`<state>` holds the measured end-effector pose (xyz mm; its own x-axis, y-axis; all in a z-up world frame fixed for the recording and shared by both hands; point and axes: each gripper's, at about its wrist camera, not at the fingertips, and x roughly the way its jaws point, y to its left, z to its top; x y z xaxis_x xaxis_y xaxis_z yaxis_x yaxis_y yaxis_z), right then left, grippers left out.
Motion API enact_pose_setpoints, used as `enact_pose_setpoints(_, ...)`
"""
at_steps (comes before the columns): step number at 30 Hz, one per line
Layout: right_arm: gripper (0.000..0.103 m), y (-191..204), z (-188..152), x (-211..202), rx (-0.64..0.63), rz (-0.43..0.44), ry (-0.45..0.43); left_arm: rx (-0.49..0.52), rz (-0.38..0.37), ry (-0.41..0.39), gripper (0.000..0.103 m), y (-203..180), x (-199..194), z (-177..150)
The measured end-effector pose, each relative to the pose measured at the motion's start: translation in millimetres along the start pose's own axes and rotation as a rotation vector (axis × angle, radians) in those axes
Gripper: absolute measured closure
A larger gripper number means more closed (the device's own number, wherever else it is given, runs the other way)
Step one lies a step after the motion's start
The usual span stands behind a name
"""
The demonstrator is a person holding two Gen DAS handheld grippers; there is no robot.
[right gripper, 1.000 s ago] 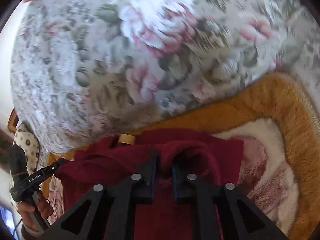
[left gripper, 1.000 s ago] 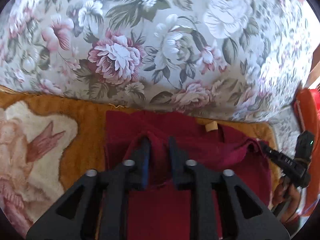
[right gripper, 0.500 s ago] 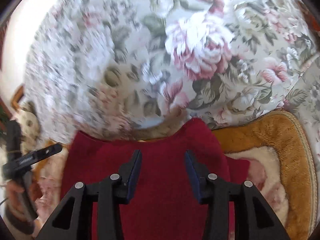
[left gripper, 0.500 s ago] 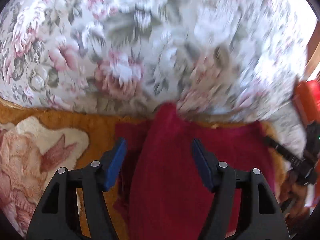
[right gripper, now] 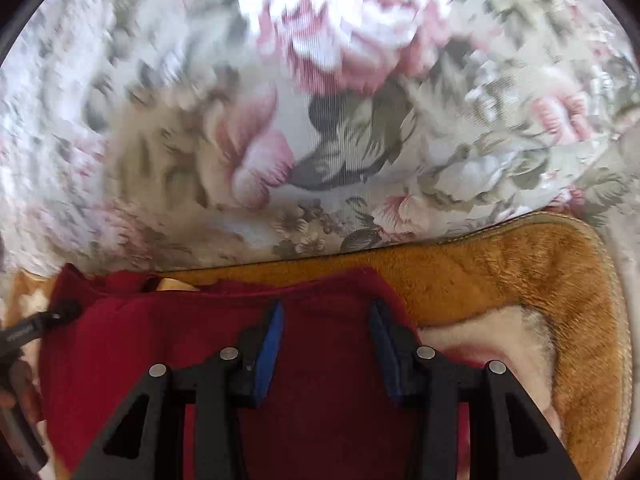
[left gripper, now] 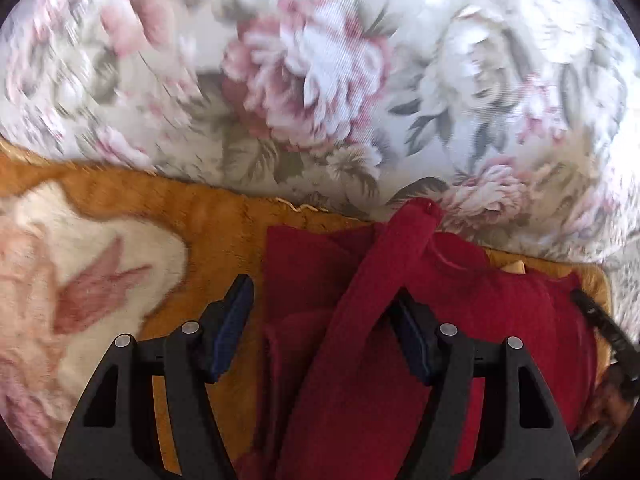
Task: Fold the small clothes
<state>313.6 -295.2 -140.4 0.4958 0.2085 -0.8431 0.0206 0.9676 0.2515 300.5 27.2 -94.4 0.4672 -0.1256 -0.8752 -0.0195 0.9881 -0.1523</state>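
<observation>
A dark red garment (left gripper: pixel 500 320) lies on an orange plush blanket (left gripper: pixel 208 220), with a tan neck label (left gripper: pixel 514 267) at its far edge. My left gripper (left gripper: pixel 322 324) hangs open over the garment's left side. A long red fold (left gripper: pixel 384 288) runs up between its fingers, close to the right pad, and its tip reaches the sofa back. In the right wrist view the garment (right gripper: pixel 120 360) spreads flat under my right gripper (right gripper: pixel 326 336), which is open and grips nothing. The label (right gripper: pixel 172 285) shows at the far left.
A floral sofa back (left gripper: pixel 312 80) rises just behind the blanket. The blanket (right gripper: pixel 500 268) has cream and pink patches and a stitched edge at the right. The other gripper's black tip (left gripper: pixel 600 320) is at the right edge, and a hand shows at the left edge (right gripper: pixel 16 392).
Both grippers were shut on bunched folds of the red garment a second ago. Both have opened and let go, and the cloth has dropped and spread over the blanket.
</observation>
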Motion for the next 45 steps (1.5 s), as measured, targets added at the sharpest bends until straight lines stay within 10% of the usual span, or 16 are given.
enact_pose_setpoints(10, 0.060, 7, -64, -96, -0.053, 0.078, -0.042, 0.011, -0.103, -0.049, 0.035, 15, -72, -63)
enact_pose_setpoints(16, 0.060, -3, -91, -65, -0.062, 0.049, 0.067, -0.009, -0.080, 0.027, 0.035, 18, -47, -99)
enact_pose_setpoints(26, 0.060, 57, -56, -101, -0.088, 0.218, -0.045, -0.019, -0.079, -0.009, 0.035, 26, -67, -104)
enact_pose_setpoints(35, 0.067, 192, -18, -41, -0.252, 0.389, -0.004, -0.036, -0.100, 0.002, 0.035, 39, -67, -113)
enact_pose_setpoints(45, 0.073, 259, -4, 63, -0.272, 0.306, 0.132, -0.060, -0.153, -0.012, 0.034, 47, -59, -113)
